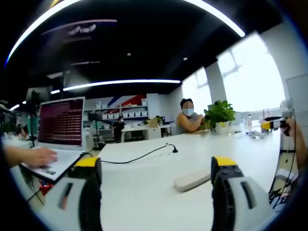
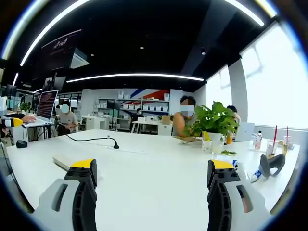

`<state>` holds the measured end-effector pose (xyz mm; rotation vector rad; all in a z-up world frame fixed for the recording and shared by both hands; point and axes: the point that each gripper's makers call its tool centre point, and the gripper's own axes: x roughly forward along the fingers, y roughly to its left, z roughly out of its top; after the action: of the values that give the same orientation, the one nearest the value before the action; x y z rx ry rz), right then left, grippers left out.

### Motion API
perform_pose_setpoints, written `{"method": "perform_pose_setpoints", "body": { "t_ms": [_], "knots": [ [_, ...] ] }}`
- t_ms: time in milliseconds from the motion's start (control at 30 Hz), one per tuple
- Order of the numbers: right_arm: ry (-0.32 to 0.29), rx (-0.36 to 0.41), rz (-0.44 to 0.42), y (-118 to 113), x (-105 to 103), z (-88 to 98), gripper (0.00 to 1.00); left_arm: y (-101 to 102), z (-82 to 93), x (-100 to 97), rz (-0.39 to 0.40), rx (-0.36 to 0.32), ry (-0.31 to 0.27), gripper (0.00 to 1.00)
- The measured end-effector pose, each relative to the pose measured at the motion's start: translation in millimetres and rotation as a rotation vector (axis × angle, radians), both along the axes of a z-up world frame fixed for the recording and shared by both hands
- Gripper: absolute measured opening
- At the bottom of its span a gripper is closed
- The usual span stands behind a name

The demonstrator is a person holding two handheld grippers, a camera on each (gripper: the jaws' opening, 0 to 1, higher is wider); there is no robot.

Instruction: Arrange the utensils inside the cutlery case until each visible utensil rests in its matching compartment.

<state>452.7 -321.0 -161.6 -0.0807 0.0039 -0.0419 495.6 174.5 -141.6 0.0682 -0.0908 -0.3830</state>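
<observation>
Between your left gripper's (image 1: 156, 180) wide-open, empty jaws lay a flat pale case (image 1: 192, 179), probably the cutlery case, though blur left that uncertain. It sat on the white table (image 1: 144, 192), nearer the right jaw, just beside a black cable (image 1: 139, 156). A careless reach could have snagged that cable or shoved the case.

Across the right gripper view, your right gripper (image 2: 151, 185) stood equally open and empty; the case (image 2: 65, 161) lay just left of the left jaw.
</observation>
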Motion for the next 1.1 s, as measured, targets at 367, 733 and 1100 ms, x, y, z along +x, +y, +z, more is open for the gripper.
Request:
{"method": "perform_pose_setpoints", "body": {
  "t_ms": [367, 733, 1100],
  "knots": [
    [0.003, 0.004, 0.003, 1.4, 0.1, -1.6, 0.99, -0.3, -4.4, -0.7, 0.0, 0.001, 0.009, 1.0],
    [0.007, 0.001, 0.013, 6.0, 0.5, -2.0, 0.99, 0.2, -5.6, -2.4, -0.006, 0.005, 0.009, 1.0],
    [0.016, -0.001, -0.001, 1.5, 0.2, -4.8, 0.99, -0.6, -7.1, -0.1, -0.002, 0.019, 0.01, 1.0]
  ]
}}
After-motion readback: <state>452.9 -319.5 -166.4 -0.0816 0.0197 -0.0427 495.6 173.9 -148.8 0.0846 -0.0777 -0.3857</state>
